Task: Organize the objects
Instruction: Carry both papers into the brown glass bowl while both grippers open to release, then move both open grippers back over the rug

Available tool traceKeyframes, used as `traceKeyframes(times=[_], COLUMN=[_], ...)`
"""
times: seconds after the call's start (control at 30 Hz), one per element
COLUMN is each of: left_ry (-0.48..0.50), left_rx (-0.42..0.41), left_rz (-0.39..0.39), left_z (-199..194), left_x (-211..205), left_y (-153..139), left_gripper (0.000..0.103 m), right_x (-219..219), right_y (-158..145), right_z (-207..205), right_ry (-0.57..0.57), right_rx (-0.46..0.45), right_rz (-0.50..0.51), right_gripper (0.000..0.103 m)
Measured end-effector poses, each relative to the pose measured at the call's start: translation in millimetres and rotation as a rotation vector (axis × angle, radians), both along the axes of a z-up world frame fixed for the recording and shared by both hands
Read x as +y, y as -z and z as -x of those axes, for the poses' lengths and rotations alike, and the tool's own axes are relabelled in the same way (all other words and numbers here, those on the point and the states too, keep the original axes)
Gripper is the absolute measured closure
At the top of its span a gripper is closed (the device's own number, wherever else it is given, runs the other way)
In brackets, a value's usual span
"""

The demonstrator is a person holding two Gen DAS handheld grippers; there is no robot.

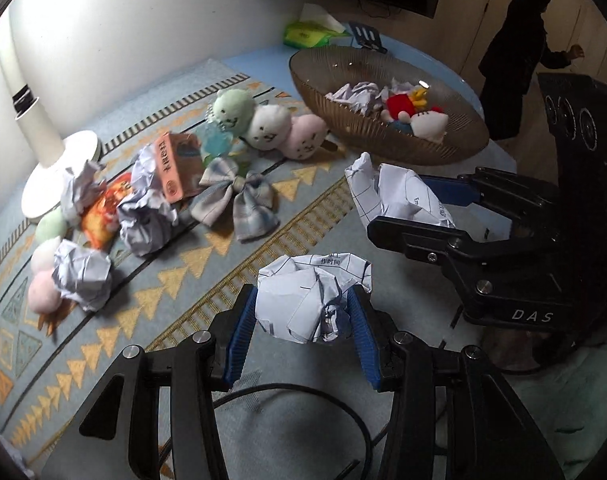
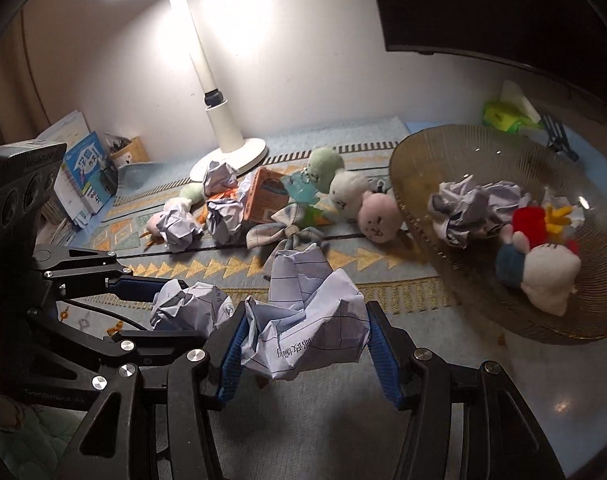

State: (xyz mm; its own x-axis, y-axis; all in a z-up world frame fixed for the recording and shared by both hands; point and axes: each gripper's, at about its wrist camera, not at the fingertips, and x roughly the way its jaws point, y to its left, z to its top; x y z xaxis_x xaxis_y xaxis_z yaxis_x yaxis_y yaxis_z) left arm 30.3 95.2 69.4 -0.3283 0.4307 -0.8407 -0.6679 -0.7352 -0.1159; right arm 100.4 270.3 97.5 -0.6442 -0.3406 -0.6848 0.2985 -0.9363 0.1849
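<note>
My left gripper (image 1: 301, 308) is shut on a crumpled ball of lined white paper (image 1: 307, 300), squeezed between its blue pads above the patterned mat. My right gripper (image 2: 305, 336) is shut on a larger crumpled sheet (image 2: 303, 320). The two hands hang side by side: the right gripper (image 1: 403, 204) with its paper (image 1: 403, 196) shows in the left wrist view, and the left gripper (image 2: 175, 308) with its ball (image 2: 187, 308) shows in the right wrist view. A ribbed amber glass bowl (image 1: 383, 148) (image 2: 463, 280) stands just beyond, holding crumpled paper (image 2: 471, 208) and small plush toys (image 2: 543, 264).
On the mat lie several more paper balls (image 1: 83, 276), three round plush toys (image 1: 267, 126), a plaid bow (image 1: 239, 196) and an orange box (image 1: 175, 164). A white lamp base (image 1: 59, 168) stands at the back left, with a green tissue pack (image 1: 307, 34) behind the bowl. A person (image 1: 515, 60) stands at the far right.
</note>
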Motion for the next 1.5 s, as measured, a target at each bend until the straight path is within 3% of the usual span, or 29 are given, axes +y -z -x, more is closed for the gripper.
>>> traceKeyframes(times=[0.23,0.3,0.43,0.6,0.77,0.87,0.93,1.07,1.17,1.33,1.5], left_ry=[0.013,0.050,0.128,0.185,0.165,0.164,0.139,0.040,-0.077,-0.274,-0.419], left_rx=[-0.005,0.026,0.102,0.060,0.023,-0.006,-0.009,-0.016,0.004,0.082,0.048], left_rz=[-0.224,-0.246,-0.193,-0.021,-0.039,-0.062,-0.071,-0.198,-0.241,-0.174,-0.092], left_z=[46.0,59.4,81.0,98.6,98.7,99.6,102.1,103.9,104.1,92.2,70.2], left_x=[27.8,46.5,97.9,165.1,185.5,180.5,173.4,132.3,90.8,18.0,-45.6], left_y=[-36.0,-46.9,-53.7,-26.7,-15.4,-17.3,-22.0,-39.7,-49.9,-55.0,-36.1], left_gripper=[0.060,0.060,0.060,0.060,0.055,0.044,0.012,0.004,0.002,0.001,0.001], right_x=[52.3,70.3,98.2,128.7,145.1,154.1,157.8,154.0,139.5,94.2,38.2], right_y=[-26.8,-32.9,-38.4,-35.7,-29.8,-29.6,-30.1,-33.1,-34.2,-38.7,-42.3], right_z=[2.2,8.2,29.0,56.5,62.3,55.2,52.1,42.9,34.3,28.4,29.5], right_ry=[0.198,0.263,0.374,0.551,0.633,0.681,0.696,0.667,0.593,0.400,0.187], right_rx=[0.089,0.110,0.127,0.090,0.063,0.076,0.095,0.108,0.125,0.159,0.192], right_rz=[-0.003,0.003,-0.027,-0.111,-0.145,-0.159,-0.152,-0.158,-0.154,-0.163,-0.148], right_gripper=[0.048,0.048,0.048,0.048,0.041,0.016,0.010,0.008,0.008,0.007,0.004])
